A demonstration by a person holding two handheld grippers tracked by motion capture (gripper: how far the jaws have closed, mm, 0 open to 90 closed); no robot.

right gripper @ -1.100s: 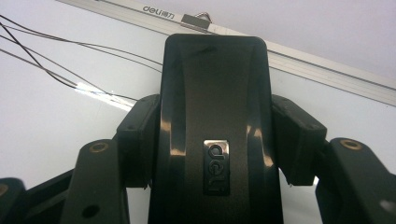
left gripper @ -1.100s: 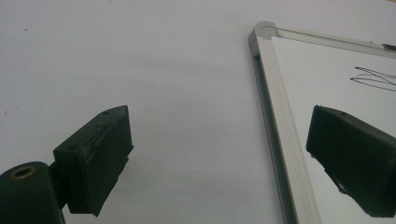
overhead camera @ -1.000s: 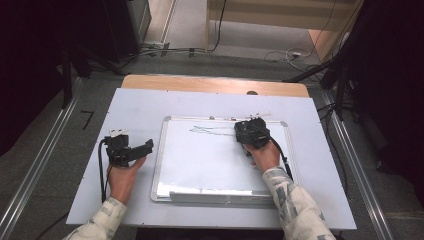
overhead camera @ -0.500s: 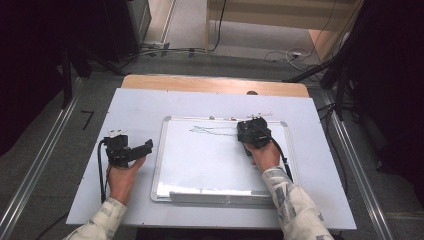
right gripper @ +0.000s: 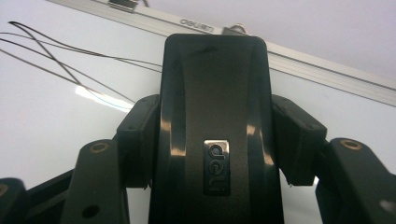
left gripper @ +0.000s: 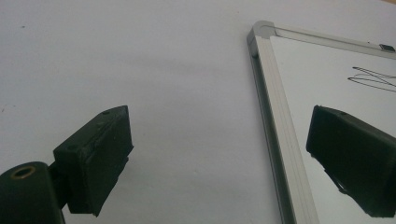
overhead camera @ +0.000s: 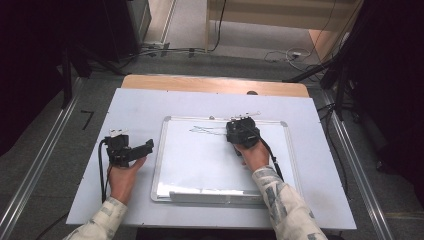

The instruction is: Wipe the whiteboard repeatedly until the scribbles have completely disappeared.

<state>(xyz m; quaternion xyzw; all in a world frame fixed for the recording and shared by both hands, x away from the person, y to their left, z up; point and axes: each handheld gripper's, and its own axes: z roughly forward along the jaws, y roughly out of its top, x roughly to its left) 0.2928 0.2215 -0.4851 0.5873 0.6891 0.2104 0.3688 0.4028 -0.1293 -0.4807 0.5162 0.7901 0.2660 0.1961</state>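
A whiteboard [overhead camera: 200, 160] with a silver frame lies flat in the middle of the table, with thin pen lines [overhead camera: 207, 131] near its top edge. My right gripper [overhead camera: 242, 131] is over the board's upper right part, shut on a black eraser [right gripper: 215, 135] marked "deli" that rests against the board. The pen lines [right gripper: 60, 56] run off to the eraser's left. My left gripper [overhead camera: 145, 147] is open beside the board's left edge, one jaw over the table and the other over the board frame [left gripper: 275, 135]. Nothing sits between its pads [left gripper: 105, 158].
The white table [overhead camera: 135, 107] has a wooden strip along its far edge. The board's marker tray [overhead camera: 215, 197] runs along its near side. Cables [overhead camera: 280, 55] lie on the floor beyond the table, and dark stands rise at both sides.
The right gripper with the eraser has shifted slightly right along the board's top area. The left gripper has stayed put.
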